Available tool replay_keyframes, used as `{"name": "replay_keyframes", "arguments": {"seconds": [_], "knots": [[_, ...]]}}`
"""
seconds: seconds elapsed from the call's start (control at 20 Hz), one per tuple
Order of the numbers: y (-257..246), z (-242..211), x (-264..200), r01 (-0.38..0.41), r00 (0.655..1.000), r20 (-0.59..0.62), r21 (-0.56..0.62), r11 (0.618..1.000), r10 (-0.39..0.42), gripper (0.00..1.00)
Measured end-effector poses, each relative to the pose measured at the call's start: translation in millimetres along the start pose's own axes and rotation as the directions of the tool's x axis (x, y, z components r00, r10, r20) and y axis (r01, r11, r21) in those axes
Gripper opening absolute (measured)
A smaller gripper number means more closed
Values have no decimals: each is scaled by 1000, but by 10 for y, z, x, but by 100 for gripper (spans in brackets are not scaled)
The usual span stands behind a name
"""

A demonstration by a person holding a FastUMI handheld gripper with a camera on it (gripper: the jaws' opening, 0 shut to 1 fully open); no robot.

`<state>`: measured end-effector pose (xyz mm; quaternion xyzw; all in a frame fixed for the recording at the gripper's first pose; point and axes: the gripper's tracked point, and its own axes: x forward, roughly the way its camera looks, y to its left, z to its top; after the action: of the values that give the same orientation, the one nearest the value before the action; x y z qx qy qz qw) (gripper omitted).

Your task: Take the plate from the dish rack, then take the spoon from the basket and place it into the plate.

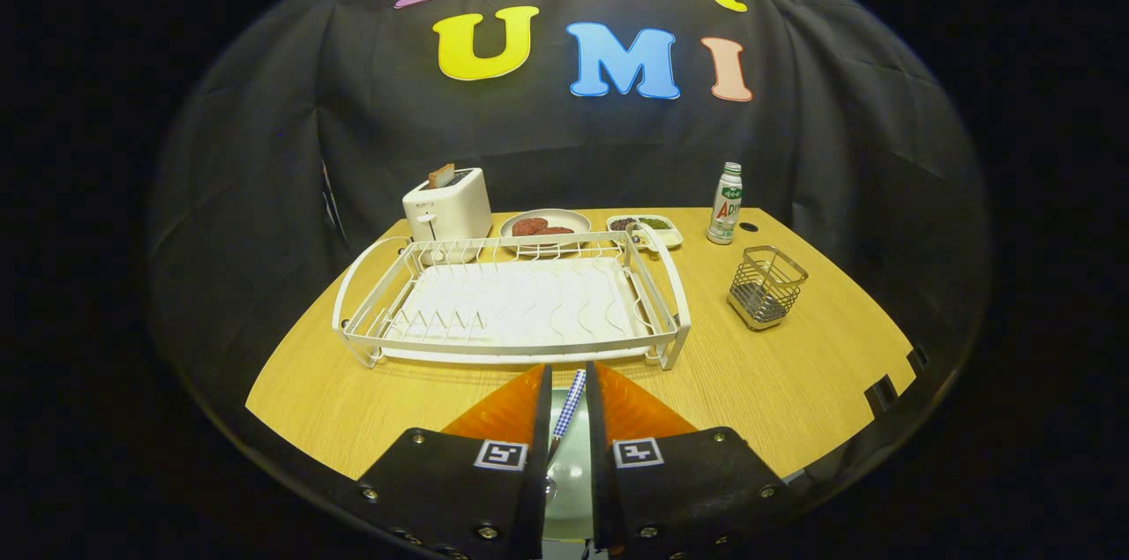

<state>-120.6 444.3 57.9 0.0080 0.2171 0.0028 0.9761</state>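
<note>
**Spoon between the fingers, over the plate at the near table edge**

Pose: the gripper (569,388) points level across the table toward the dish rack (516,304), fingertips just short of the rack's near rail. The two orange fingers (512,410) stand close together with a narrow gap. In that gap lies the spoon (567,408): blue-and-white checked handle slanting up toward the rack, shiny bowl lower down near the finger bases. Cannot tell whether both fingers press on the handle or merely flank it; a sliver of gap shows on either side.

Plate (564,476): pale green, directly beneath the fingers at the near edge of the table, largely hidden by the gripper body. The spoon's bowl sits over it; whether it touches cannot be told.

Edges and room:
- Dish rack, white wire, no dishes in it, directly ahead.
- Wire basket (766,287) right of the rack, well apart from it, bare wood all around.
- Wooden table (794,366): open surface to the right of the fingers and to the left, up to the curved near edge.
- Beyond the rack: toaster (447,205), a plate of food (545,227), a divided dish (648,230), a bottle (725,204) near the far edge.
</note>
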Motion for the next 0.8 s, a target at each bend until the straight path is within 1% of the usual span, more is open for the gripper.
{"name": "replay_keyframes", "arguments": {"seconds": [0.1, 0.2, 0.4, 0.6, 0.8], "knots": [[-9, 92, -24, 1, 1000, 16, -10, 1000, -1, 21], [-23, 290, -87, 1, 998, 57, -23, 1000, 0, 21], [-55, 869, -262, 5, 985, 173, -35, 999, 1, 21], [-109, 1578, -496, -3, 949, 316, -43, 999, 16, 21], [-222, 2149, -685, 15, 905, 425, -56, 998, 11, 21]]}}
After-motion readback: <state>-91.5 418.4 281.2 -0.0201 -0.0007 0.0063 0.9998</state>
